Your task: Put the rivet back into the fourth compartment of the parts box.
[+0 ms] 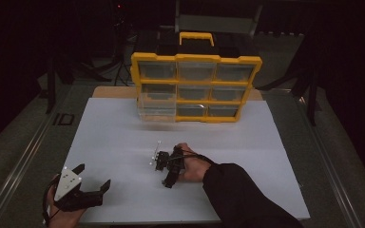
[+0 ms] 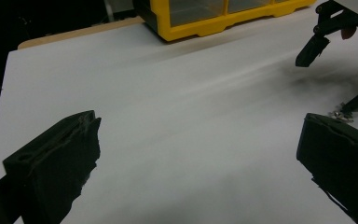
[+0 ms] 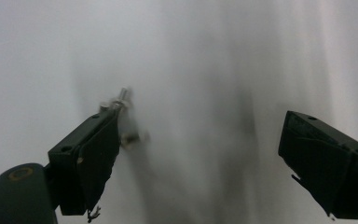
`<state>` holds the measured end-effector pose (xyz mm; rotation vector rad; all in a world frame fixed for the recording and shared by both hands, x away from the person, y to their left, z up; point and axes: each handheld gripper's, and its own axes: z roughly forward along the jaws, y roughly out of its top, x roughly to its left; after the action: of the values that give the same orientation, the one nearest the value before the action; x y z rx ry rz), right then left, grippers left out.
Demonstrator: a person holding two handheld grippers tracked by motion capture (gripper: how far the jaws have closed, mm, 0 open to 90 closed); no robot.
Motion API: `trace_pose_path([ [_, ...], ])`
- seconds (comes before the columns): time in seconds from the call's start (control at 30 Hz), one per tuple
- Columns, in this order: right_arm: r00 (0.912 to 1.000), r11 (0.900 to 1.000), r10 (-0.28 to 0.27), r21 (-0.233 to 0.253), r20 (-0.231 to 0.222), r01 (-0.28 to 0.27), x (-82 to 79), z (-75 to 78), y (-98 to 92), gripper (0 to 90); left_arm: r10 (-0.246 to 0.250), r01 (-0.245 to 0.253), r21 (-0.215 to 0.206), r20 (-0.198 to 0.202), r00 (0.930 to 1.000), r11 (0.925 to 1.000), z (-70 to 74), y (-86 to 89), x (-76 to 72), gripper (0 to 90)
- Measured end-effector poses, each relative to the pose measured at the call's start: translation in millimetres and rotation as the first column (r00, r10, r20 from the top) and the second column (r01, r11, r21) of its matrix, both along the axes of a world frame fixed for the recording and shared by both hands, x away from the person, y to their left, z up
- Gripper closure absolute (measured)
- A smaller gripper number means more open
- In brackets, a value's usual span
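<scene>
Black rubber pads of the right gripper (image 3: 200,154) stand spread wide, pointing down at the white table sheet (image 1: 123,137), with nothing between them. Just beside the jaw on the left of the right gripper view lie small metal screws (image 3: 123,99), blurred; one seems to touch the jaw's tip and another sits a little inward of it, so the pieces lie toward that jaw's side of the gap, not at its centre. Their long axes cannot be read through the blur. To take one, I judge the gripper would need to shift toward that jaw's side before closing.

In the high view the right gripper (image 1: 167,164) sits in front of the yellow parts organiser (image 1: 196,58), near the middle of the sheet; the screws are too small to make out there.

The left gripper (image 1: 95,183) rests in front of the organiser too, but well off toward the near left corner of the sheet, its jaws also spread and empty. Its own view catches the screws (image 2: 340,113) glinting far off, just under the right gripper's tip. The right hand is plainly the nearer one.
</scene>
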<state>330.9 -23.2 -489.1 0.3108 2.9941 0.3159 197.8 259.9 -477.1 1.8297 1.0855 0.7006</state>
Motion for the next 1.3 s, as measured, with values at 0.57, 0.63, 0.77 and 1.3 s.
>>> trace_pose_path([
  [0.57, 0.9899, 0.996, 0.083, -0.008, -0.115, -0.084, -16.0, 6.8, 1.1, 40.2, -0.005, 0.005, 0.003, -0.002, 1.0000, 1.0000, -0.3, -0.7, 0.1, 0.0],
  [0.63, 0.9866, 0.994, 0.101, -0.034, -0.128, -0.107, -18.4, 4.1, 1.8, 46.0, -0.005, 0.005, 0.002, -0.002, 1.0000, 1.0000, -0.3, -0.7, 0.1, 0.0],
  [0.77, 0.9854, 0.992, 0.109, -0.055, -0.130, -0.117, -19.3, 2.9, 2.4, 54.4, -0.005, 0.005, 0.002, -0.002, 1.0000, 1.0000, -0.4, -0.5, 0.2, 0.0],
  [1.3, 0.9793, 0.976, 0.146, -0.142, -0.140, -0.166, -24.4, 5.2, 6.9, 83.2, -0.005, 0.005, 0.003, -0.004, 1.0000, 1.0000, -0.5, -0.5, 0.3, 0.0],
])
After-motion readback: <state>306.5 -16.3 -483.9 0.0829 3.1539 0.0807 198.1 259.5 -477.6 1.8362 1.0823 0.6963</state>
